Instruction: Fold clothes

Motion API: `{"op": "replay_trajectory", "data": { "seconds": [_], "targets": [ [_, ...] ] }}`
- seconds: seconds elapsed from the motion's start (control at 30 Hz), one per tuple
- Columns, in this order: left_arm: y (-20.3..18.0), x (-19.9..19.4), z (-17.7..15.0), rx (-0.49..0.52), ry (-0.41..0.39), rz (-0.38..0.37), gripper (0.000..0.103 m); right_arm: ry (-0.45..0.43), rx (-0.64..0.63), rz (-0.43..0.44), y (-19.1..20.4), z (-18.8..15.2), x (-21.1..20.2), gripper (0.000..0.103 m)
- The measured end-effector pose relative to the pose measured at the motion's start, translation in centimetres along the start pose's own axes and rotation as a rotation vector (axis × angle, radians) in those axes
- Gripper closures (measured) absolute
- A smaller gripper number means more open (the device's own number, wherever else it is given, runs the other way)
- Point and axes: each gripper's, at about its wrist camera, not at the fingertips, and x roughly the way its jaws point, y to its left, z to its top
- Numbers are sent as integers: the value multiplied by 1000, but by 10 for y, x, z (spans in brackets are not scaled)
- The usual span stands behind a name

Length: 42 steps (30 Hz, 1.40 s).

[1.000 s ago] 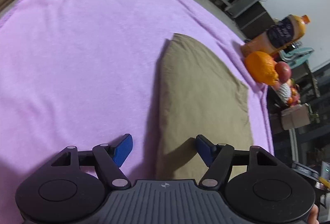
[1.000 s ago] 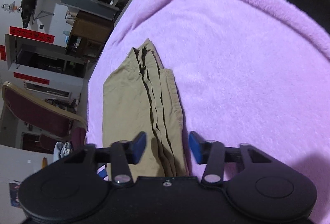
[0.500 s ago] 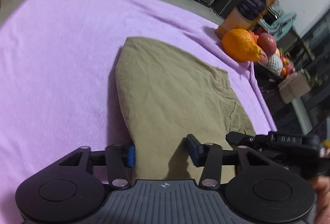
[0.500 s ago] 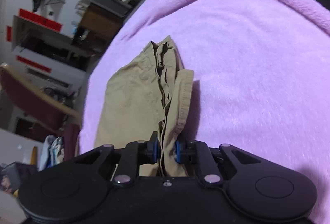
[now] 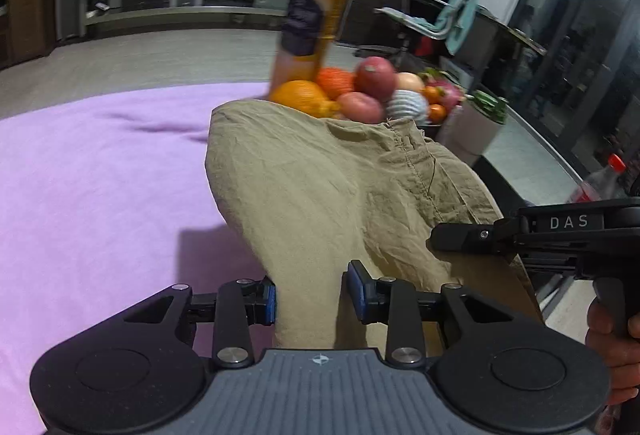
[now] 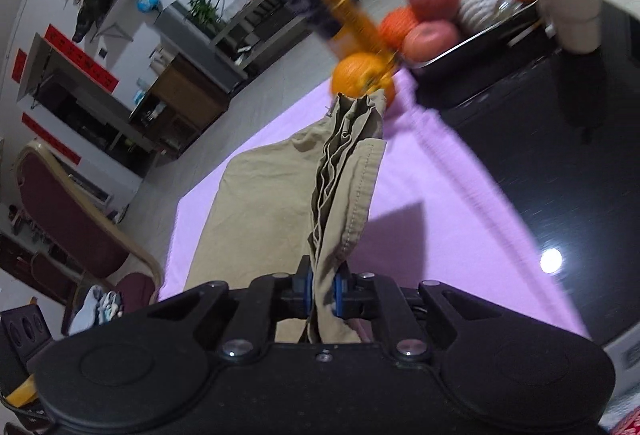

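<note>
A folded pair of khaki trousers lies on a purple blanket, its near end lifted off the blanket. My left gripper has its blue pads on either side of the near left edge of the trousers, a gap showing beside the right pad. My right gripper is shut on the stacked edges of the trousers and holds them up. The right gripper also shows in the left wrist view, at the cloth's right edge.
An orange, an orange juice bottle and a tray of fruit stand at the blanket's far end. A dark glossy table borders the blanket on the right. A red chair is at the left.
Both grippers have risen with the near end of the trousers, so the views now tilt toward the room. My left jaws have narrowed around the cloth edge. My right gripper stays shut.
</note>
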Motion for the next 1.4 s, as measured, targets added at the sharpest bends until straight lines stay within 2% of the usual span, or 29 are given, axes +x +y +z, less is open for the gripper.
{"op": "replay_trajectory", "data": {
  "seconds": [0.17,0.33,0.5,0.57,0.63,0.7,0.73,0.77,0.87,0.9,0.97,1.0,1.03,1.07,1.1,1.17,1.23,1.27,1.3,1.4],
  "targets": [
    [-45,44,13,53,7,-30,71,-52,-35,-93,-33,28,-19,93],
    [-64,97,21,33,38,-23,70,-56,-89,-171,-59,55,-3,93],
    [-51,159,16,-30,140,19,61,-26,-126,-254,-91,66,36,93],
    [-44,177,13,-54,169,48,47,-9,-127,-315,-106,64,57,93],
    [-43,167,14,-45,161,49,44,15,-138,-393,-121,60,73,91],
    [-42,157,16,-36,154,51,43,26,-97,-376,-134,55,75,85],
    [-41,152,17,-32,150,51,45,26,-82,-369,-140,54,74,78],
    [-41,147,17,-27,146,52,49,22,-74,-375,-142,53,69,70],
    [-39,129,19,-15,128,49,49,-14,-76,-390,-143,49,43,63],
    [-38,117,18,-10,113,37,49,-26,-76,-395,-144,48,34,61],
    [-43,98,11,31,92,12,57,-58,-83,-404,-140,41,12,59],
    [-47,91,6,59,87,-3,59,-80,-90,-383,-137,39,3,59],
    [-54,88,0,95,91,-16,63,-102,-98,-361,-133,36,-6,63],
    [-63,89,-7,135,100,-27,65,-117,-131,-322,-128,30,-10,78],
    [-72,90,-14,174,109,-38,65,-131,-165,-283,-123,24,-13,84],
    [-88,100,-31,250,145,-36,66,-91,-247,-226,-116,9,-6,88],
    [-100,116,-47,311,201,11,66,-21,-267,-294,-124,-4,15,88],
    [-101,116,-49,315,204,24,61,13,-276,-327,-129,-10,25,99],
    [-103,116,-51,320,206,36,60,8,-272,-343,-129,-12,25,103],
    [-108,115,-56,334,215,73,65,-8,-257,-389,-131,-17,23,103]
  ]
}}
